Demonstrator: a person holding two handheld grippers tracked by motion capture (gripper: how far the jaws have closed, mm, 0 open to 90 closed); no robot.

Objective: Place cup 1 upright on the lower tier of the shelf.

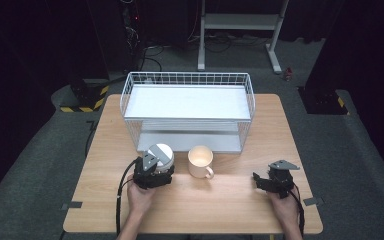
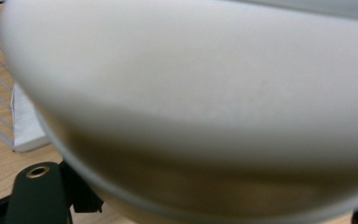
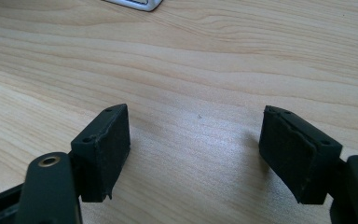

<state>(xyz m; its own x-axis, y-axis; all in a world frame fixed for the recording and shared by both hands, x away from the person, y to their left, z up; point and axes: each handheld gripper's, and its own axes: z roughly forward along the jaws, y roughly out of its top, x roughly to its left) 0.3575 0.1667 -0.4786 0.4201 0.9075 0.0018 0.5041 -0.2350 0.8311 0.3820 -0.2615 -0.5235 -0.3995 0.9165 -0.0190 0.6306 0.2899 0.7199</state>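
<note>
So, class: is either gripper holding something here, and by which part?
The left gripper is at a white cup, its jaws around the side wall; a firm grip cannot be confirmed. The right gripper is open over bare table, holding nothing.

Matt wood-grain worktop [image 1: 230,200]; white wire basket [image 1: 187,80]; smooth glazed-looking mug [image 1: 200,161]; matt black tongs [image 3: 196,149] with rough pads [image 3: 109,149].

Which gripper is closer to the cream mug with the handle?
The left. The left gripper is just beside the cream mug, at a grey-white cup. The right gripper sits farther off, near the table's right edge, open.
</note>
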